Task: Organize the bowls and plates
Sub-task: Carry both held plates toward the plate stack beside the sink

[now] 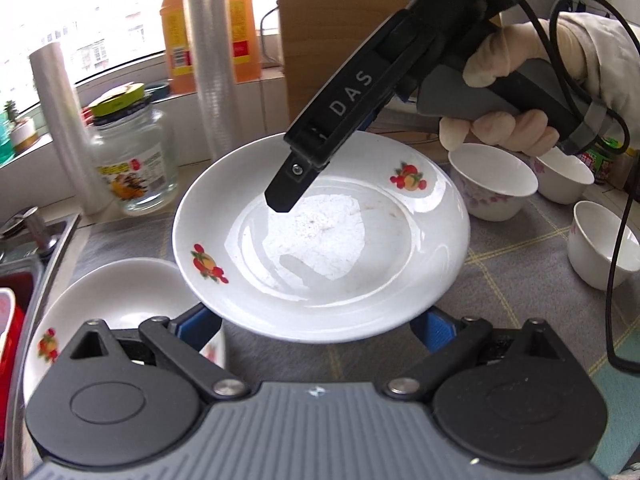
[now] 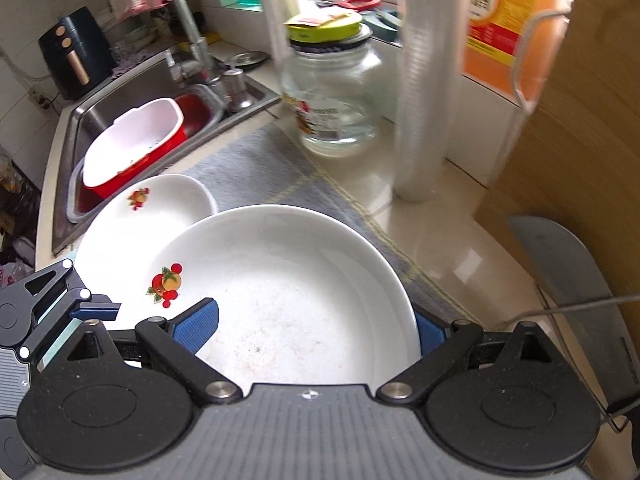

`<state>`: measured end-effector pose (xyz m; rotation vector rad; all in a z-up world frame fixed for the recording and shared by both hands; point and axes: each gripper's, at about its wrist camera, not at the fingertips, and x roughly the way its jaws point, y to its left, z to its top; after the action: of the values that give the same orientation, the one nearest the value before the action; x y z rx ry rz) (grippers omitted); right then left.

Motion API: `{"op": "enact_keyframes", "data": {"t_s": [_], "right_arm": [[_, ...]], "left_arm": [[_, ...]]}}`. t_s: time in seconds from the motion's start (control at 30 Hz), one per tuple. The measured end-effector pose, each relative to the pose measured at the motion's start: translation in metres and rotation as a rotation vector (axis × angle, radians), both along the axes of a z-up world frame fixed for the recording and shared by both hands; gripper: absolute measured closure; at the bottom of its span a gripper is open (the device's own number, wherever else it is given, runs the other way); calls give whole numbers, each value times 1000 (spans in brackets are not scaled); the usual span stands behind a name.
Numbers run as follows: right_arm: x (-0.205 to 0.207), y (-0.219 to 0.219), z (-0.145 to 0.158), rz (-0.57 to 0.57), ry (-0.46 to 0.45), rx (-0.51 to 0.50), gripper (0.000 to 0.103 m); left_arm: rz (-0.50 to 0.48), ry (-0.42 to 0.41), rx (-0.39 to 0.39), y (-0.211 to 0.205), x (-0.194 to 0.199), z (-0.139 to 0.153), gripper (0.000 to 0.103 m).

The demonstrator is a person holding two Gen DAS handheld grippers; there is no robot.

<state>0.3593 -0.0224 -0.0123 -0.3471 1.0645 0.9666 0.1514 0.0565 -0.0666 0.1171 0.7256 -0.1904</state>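
Note:
A white plate with fruit decals [image 1: 320, 248] [image 2: 288, 280] hangs above the grey mat, held from two sides. My left gripper [image 1: 318, 326] has its wide blue pads against the plate's near rim. My right gripper [image 2: 312, 328] holds the opposite rim: its left pad lies over the plate's inside and its right pad at the outer edge. In the left wrist view one of its black fingers [image 1: 296, 176] reaches over the plate, with a gloved hand [image 1: 512, 132] behind it. A second decal plate [image 1: 116, 300] [image 2: 160, 208] lies lower, beside the sink. Three white bowls [image 1: 492, 184] [image 1: 564, 180] [image 1: 600, 248] stand at the right.
A glass jar [image 1: 132, 160] [image 2: 332, 100], tall plastic rolls [image 1: 212, 60] [image 2: 424, 100] and an orange bottle [image 1: 240, 20] stand behind the mat. The steel sink [image 2: 100, 112] holds a red-and-white basin [image 2: 136, 148]. A cardboard box [image 2: 580, 160] walls the right side.

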Motion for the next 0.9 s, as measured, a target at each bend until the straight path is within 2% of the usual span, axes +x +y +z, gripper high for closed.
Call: {"op": "enact_keyframes", "data": {"t_s": [0.4,0.9], "right_arm": [[-23,66,7,123,-9,18,3],[-32,127,-12,204,26,2,3]], "left_arm": [[123,-1,6,43,-30,6,4],[203,41,-8,83,-39,-6,4]]}}
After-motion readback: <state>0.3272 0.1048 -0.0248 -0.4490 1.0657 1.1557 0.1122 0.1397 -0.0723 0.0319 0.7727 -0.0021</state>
